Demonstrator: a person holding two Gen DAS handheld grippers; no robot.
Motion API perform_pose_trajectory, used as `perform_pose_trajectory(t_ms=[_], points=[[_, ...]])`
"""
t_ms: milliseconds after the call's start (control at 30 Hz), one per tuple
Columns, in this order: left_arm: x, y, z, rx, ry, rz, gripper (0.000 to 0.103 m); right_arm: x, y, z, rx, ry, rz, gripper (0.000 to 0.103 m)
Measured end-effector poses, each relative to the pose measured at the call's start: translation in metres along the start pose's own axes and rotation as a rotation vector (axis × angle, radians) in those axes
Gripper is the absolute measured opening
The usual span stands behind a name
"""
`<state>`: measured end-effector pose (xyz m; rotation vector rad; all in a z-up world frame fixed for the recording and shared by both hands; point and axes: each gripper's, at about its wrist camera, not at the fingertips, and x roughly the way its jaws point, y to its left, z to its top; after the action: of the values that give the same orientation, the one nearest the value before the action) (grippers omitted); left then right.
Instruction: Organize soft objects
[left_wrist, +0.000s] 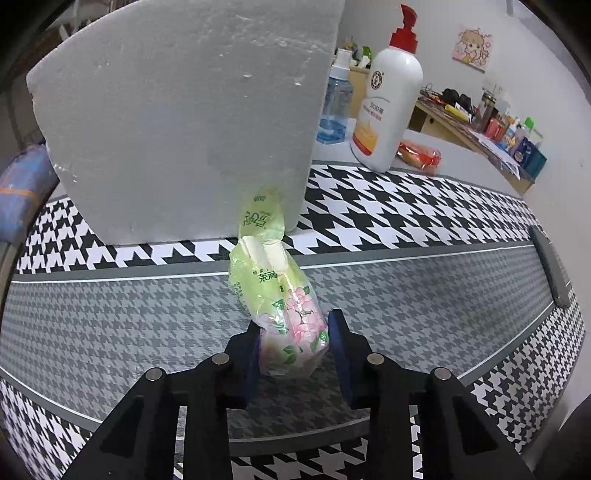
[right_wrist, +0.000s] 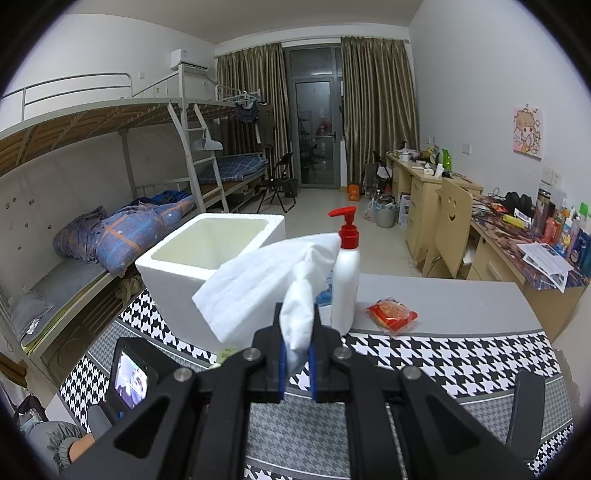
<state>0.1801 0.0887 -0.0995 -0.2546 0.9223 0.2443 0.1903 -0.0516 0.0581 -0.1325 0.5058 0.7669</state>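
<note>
A soft tissue pack (left_wrist: 291, 332) in green and pink flowered wrap lies on the houndstooth mat (left_wrist: 110, 321), its torn-open end toward the white foam box (left_wrist: 177, 122). My left gripper (left_wrist: 294, 321) is shut on the pack's near end, blue pads against both sides. In the right wrist view my right gripper (right_wrist: 297, 310) is shut on a white tissue sheet (right_wrist: 258, 284), held up above the table in front of the open foam box (right_wrist: 207, 258). The back of the left gripper, with its small screen, shows at lower left there.
A white pump bottle (left_wrist: 388, 107) with a red top, a blue spray bottle (left_wrist: 336, 107) and a red snack packet (left_wrist: 421, 155) stand right of the box. A cluttered desk (right_wrist: 517, 240) runs along the right wall; bunk beds (right_wrist: 110, 236) are on the left.
</note>
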Motion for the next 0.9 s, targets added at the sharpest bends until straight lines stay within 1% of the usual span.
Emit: perform_pose_trajectory(t_ms=[167,367,633,900], points=[[-0.024,0.003,0.002,0.01,-0.069,0.013,0.035,-0.002,0.0,-0.001,-0.002,-0.004,-0.003,0.012],[-0.064,-0.003,0.005,0.063,-0.176,0.016,0.035,-0.007,0.002,-0.001,-0.007,-0.017,-0.003,0.012],[-0.1,-0.002,0.011,0.099,-0.276,0.013,0.035,-0.013,0.006,0.0,-0.018,-0.032,0.001,0.012],[-0.13,-0.003,0.023,0.122,-0.369,0.03,0.035,-0.015,0.011,0.006,-0.028,-0.042,0.003,0.012]])
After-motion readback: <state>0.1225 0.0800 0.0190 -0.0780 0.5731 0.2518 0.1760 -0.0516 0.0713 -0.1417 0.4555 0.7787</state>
